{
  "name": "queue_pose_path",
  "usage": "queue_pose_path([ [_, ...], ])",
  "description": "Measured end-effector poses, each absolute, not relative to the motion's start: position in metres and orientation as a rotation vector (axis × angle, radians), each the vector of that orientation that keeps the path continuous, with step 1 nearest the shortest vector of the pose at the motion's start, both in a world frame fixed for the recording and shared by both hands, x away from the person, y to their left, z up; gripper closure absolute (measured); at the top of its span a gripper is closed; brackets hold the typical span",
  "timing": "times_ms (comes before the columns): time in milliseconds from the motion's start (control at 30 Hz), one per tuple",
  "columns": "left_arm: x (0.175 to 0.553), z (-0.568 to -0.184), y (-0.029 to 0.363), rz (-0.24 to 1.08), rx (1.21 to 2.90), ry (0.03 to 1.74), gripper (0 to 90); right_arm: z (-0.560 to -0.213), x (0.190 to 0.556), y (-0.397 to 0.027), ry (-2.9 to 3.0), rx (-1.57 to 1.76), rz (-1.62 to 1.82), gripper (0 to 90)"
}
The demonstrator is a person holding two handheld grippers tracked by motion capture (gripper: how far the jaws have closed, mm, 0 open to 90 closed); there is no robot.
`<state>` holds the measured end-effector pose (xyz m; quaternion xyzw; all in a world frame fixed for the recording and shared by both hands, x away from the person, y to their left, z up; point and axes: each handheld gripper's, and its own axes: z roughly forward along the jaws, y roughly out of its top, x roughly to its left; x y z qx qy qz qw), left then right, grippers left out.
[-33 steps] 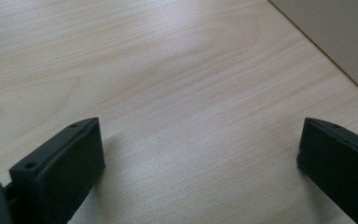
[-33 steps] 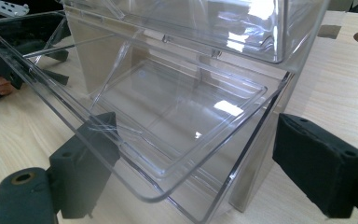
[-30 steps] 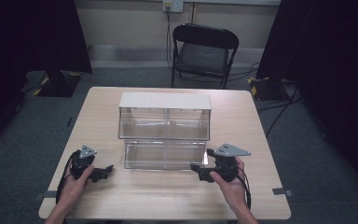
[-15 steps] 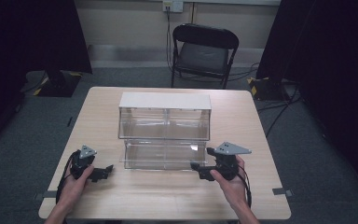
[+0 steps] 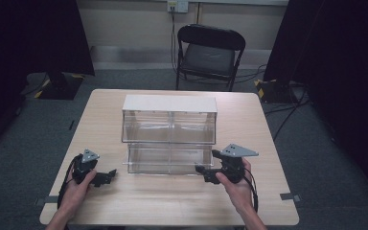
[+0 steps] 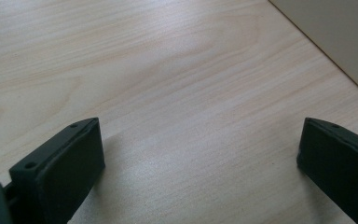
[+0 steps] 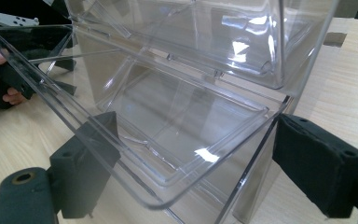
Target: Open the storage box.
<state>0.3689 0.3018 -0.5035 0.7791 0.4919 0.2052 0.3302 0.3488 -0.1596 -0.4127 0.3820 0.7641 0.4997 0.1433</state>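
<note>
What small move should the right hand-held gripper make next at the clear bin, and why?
Probably ease forward and close on the flap. The right hand-held gripper is open, its jaws either side of the lower flap's edge on the clear bin, not yet pinching it.

1. My wooden table [image 5: 249, 115] spreads pale and bare toward the far corners, grain running across it.
2. Behind the table stands a black folding chair [image 5: 210, 53], facing me, close to the far edge.
3. A wall socket [image 5: 178, 5] sits above the chair, a cable dropping from it.
4. Grey carpet [image 5: 326, 158] surrounds everything, cables trailing across it on the right.
5. Dark curtains [image 5: 28, 38] hang on both sides.
</note>
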Motion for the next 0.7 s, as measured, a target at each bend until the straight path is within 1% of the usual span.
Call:
queue_pose_path([
  [700, 0.3689, -0.5035, 0.3018, 0.537, 2.038, 1.286, 0.0, -0.4065, 0.3505, -0.1606, 2.171, 1.103, 1.444, 13.7],
])
